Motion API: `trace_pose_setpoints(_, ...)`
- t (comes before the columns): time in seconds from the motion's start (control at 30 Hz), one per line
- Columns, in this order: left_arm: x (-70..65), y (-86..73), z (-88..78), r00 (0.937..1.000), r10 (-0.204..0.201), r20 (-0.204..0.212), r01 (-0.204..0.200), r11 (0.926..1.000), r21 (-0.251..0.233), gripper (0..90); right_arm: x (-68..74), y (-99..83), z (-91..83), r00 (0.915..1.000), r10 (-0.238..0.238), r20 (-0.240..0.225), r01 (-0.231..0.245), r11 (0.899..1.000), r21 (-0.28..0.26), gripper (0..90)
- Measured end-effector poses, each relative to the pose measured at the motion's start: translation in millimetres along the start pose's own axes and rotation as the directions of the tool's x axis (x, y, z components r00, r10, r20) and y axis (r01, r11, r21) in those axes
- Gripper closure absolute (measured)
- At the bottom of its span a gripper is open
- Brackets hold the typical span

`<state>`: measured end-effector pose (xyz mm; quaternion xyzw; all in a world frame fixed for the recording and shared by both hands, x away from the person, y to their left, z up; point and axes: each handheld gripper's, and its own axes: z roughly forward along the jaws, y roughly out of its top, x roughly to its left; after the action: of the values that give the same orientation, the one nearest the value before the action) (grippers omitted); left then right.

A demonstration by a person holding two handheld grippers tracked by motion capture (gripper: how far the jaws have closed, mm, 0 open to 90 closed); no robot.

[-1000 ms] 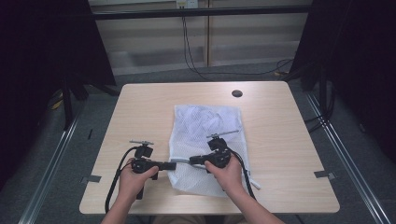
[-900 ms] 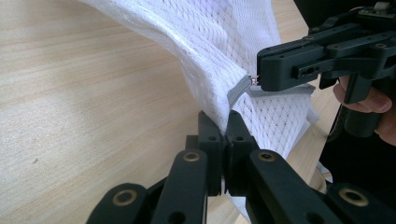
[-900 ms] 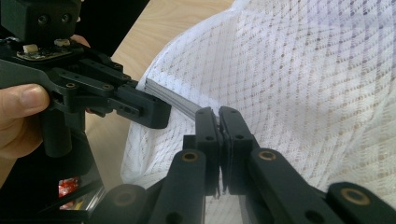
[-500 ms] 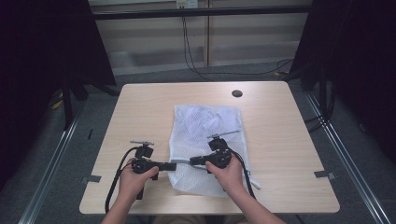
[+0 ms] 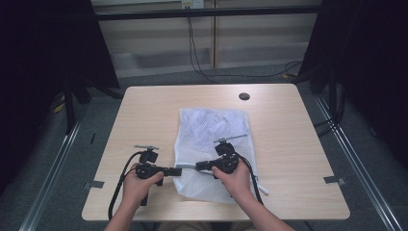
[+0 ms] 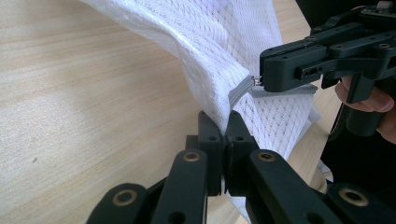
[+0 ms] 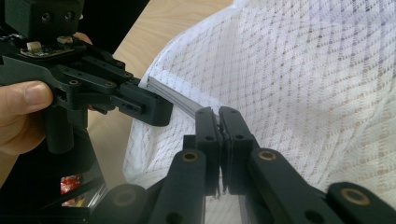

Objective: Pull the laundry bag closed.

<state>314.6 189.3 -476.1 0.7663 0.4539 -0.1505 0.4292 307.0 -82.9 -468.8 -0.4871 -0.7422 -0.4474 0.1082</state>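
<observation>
A white mesh bag (image 5: 215, 130) lies flat on the wooden table (image 5: 144, 110), with a grey zipper (image 6: 238, 91) along its near left edge. My left gripper (image 6: 223, 122) is shut on the bag's mesh edge just beside the zipper, lifting the fabric a little. It points right in the high view (image 5: 179, 171). My right gripper (image 7: 218, 114) points left toward it (image 5: 198, 167) and is shut on the zipper pull (image 6: 254, 80) at the end of the grey zipper tape (image 7: 180, 100). The two grippers' tips are a short gap apart.
A dark round grommet (image 5: 244, 96) sits in the table near its far edge. Black cables trail from both grippers over the near table edge. Dark curtains hang left and right of the table, and cords lie on the floor beyond it.
</observation>
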Motion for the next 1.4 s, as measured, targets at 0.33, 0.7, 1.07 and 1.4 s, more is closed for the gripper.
trace_pose_setpoints(0.33,0.9,0.2,-0.8,1.0,0.003,-0.003,-0.003,1.0,-0.004,88.0,-4.8,-0.7,-3.0,0.9999,0.005,0.015,-0.005,1.0,0.001,87.1)
trace_pose_setpoints(0.7,2.9,0.3,-2.2,1.0,-0.006,-0.003,0.006,1.0,-0.001,88.0,-7.9,-2.5,-6.1,0.9999,0.003,0.016,-0.004,1.0,0.006,87.1)
trace_pose_setpoints(1.07,2.9,0.2,-3.3,0.9998,-0.018,0.003,0.018,0.9998,-0.002,88.0,-8.6,-3.8,-8.3,1.0,0.003,0.009,-0.003,1.0,0.008,87.0)
trace_pose_setpoints(1.4,3.9,-0.1,-4.7,0.9998,-0.02,-0.008,0.019,0.9998,-0.004,88.0,-12.4,-5.5,-10.1,0.9998,0.015,0.011,-0.016,1.0,0.004,87.0)
